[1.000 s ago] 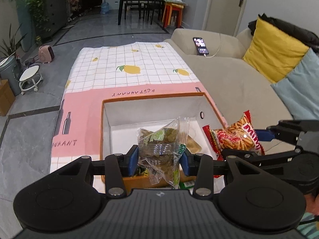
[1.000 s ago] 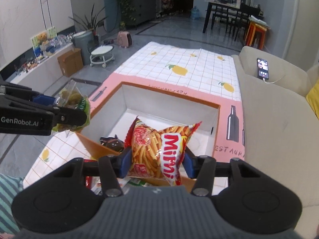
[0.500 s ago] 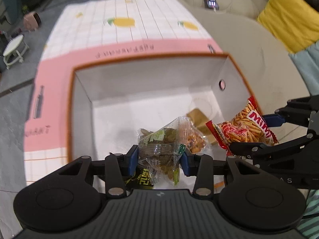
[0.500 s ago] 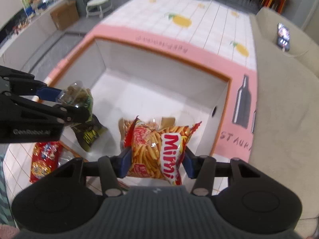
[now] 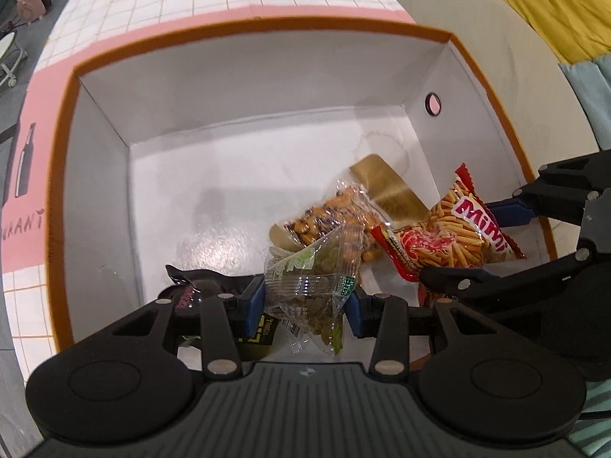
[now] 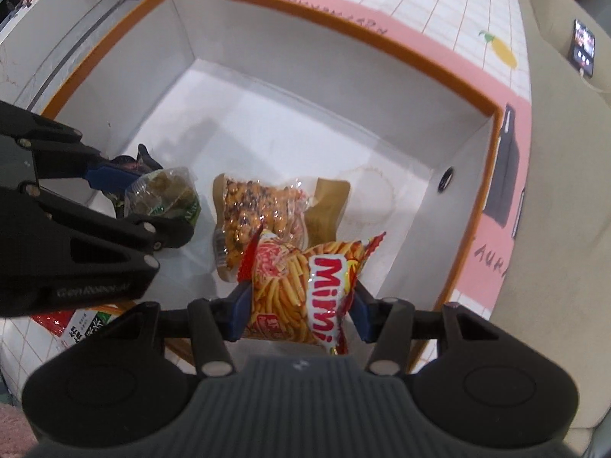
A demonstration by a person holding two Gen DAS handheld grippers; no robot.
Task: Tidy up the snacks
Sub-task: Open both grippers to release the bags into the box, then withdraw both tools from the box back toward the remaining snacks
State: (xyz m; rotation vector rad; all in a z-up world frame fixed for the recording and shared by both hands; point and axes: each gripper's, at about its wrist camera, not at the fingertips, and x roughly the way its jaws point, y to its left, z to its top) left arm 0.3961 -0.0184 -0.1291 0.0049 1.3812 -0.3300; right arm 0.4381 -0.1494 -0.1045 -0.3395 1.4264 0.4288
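Both grippers lowered into box (image 5: 267, 76) | 2 packets held | 2 lying

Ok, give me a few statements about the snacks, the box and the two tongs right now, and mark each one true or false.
1. The right tongs hold a red and orange Mimi snack bag. True.
2. The left tongs are open with nothing in them. False: they are shut on a clear packet of green snacks.
3. A clear bag of orange-brown nuts lies on the floor of the box. True.
4. The box floor is bare. False: besides the nuts, a dark packet lies near the left tongs.
5. The box has a lid on it. False: it is open-topped, its white inside in view.
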